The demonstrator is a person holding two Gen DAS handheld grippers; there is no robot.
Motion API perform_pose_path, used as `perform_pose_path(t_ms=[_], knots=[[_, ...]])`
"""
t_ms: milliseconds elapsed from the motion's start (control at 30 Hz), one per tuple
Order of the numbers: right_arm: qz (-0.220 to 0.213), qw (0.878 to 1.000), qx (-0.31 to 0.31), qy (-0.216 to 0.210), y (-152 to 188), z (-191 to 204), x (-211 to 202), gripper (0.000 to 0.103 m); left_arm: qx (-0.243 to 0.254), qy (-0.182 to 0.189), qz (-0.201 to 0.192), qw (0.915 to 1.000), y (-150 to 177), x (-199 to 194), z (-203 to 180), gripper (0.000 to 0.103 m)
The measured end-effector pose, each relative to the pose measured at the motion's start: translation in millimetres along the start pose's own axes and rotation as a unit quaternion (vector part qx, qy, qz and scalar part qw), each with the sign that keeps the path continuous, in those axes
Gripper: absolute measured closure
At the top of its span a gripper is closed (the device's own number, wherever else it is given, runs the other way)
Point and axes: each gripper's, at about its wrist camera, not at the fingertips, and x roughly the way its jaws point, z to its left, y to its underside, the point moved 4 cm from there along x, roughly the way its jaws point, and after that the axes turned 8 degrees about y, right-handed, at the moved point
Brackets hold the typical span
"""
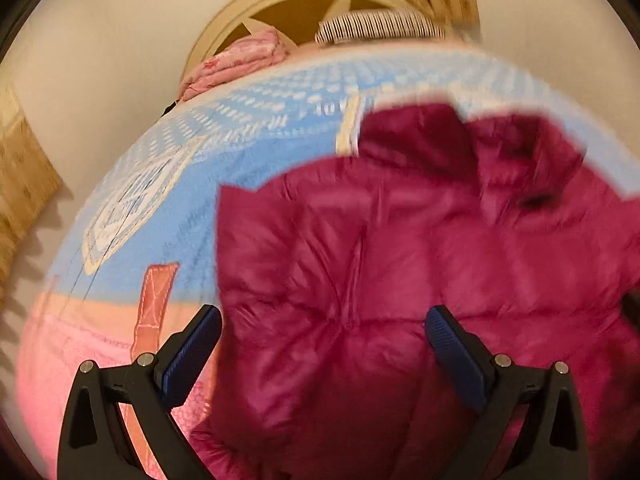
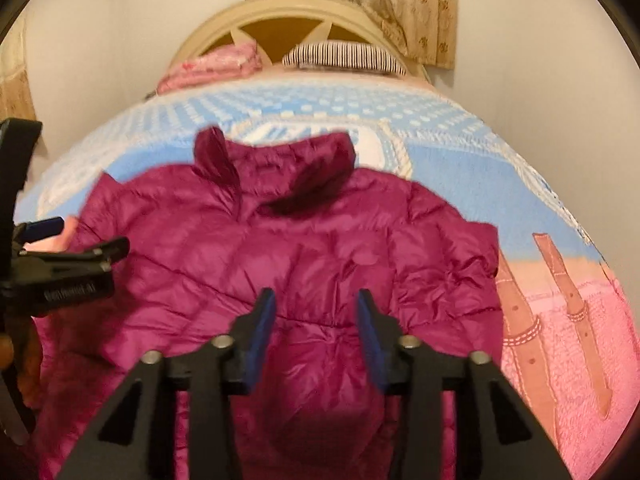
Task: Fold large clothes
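A magenta puffer jacket (image 1: 380,264) lies spread on the bed, collar toward the headboard; it also shows in the right wrist view (image 2: 280,248). My left gripper (image 1: 324,320) is open wide and empty, hovering over the jacket's left part near its edge. It also shows at the left side of the right wrist view (image 2: 84,240). My right gripper (image 2: 316,300) is open and empty above the jacket's lower middle. The jacket's near hem is hidden under the fingers.
The bed has a blue, white and pink blanket (image 2: 500,168). A folded pink cloth (image 2: 216,64) and a striped pillow (image 2: 344,58) lie by the cream headboard (image 2: 288,12). Curtains (image 2: 400,0) hang behind. White walls flank the bed.
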Motion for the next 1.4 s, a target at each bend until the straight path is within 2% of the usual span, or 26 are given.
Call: perform_pose_path(t_ms=[100,233,467,500,567,600,633,700,800,900,1033,1133,1267,1300,1333,1367,1400], knots=[[0.020,1.000,-0.008,0.006,11.3,-2.0,16.1,0.067,-0.005,0.011,-0.021,0.9997,13.5,11.2,6.3,0.001],[0.016,0.999,-0.031,0.016,25.5,4.6,24.5,0.066,-0.029,0.044,-0.014,0.9985,19.0,20.4,13.3,0.001],[0.020,0.999,-0.041,0.022,24.0,5.8,26.8,0.065,-0.018,0.028,-0.010,0.9994,16.2,14.5,9.2,0.001],[0.023,0.999,-0.040,0.015,22.2,3.7,23.6,0.063,-0.014,0.019,-0.004,0.9997,13.2,10.9,10.0,0.001],[0.024,0.999,-0.038,-0.007,16.7,1.2,16.7,0.050,-0.006,-0.013,-0.006,0.9999,1.5,-7.6,15.0,0.001],[0.015,0.999,-0.034,-0.014,9.5,-3.2,8.0,0.040,-0.008,-0.017,-0.016,0.9997,-6.1,-16.4,18.3,0.001],[0.003,0.999,-0.033,-0.009,3.6,-5.6,1.4,0.030,-0.015,-0.008,-0.030,0.9994,-15.8,-26.5,22.3,0.001],[-0.034,0.999,-0.030,0.004,-22.0,-15.2,-15.6,0.023,-0.033,0.009,-0.042,0.9985,-38.3,-35.8,31.2,0.001],[-0.048,0.999,-0.019,0.004,-64.8,-23.4,-16.2,0.017,-0.051,0.020,-0.043,0.9976,-78.7,-25.5,35.5,0.001],[-0.048,0.998,-0.026,0.020,-105.9,-27.1,4.7,0.016,-0.060,0.007,-0.031,0.9977,-120.1,3.7,34.8,0.001],[-0.023,0.998,-0.040,0.045,-135.9,-27.8,43.5,0.016,-0.070,0.024,-0.009,0.9972,-161.0,40.2,25.8,0.001],[0.000,0.997,-0.052,0.053,-145.1,-32.1,72.1,0.016,-0.071,0.041,0.018,0.9965,-177.5,67.9,12.9,0.001],[0.029,0.996,-0.068,0.058,-150.4,-37.2,107.3,0.016,-0.030,0.045,0.051,0.9972,-183.0,102.3,-8.5,0.001],[0.035,0.995,-0.070,0.054,-148.8,-37.8,112.6,0.018,-0.018,0.043,0.055,0.9974,-180.8,107.8,-12.1,0.001],[0.042,0.995,-0.072,0.048,-147.0,-37.8,119.1,0.024,-0.005,0.040,0.055,0.9977,-177.3,112.1,-14.6,0.001],[0.048,0.995,-0.076,0.041,-144.6,-37.5,124.3,0.032,-0.001,0.039,0.052,0.9979,-175.2,113.2,-15.6,0.011],[0.059,0.994,-0.085,0.037,-139.1,-37.1,129.6,0.055,0.002,0.046,0.049,0.9977,-172.8,112.6,-14.6,0.043]])
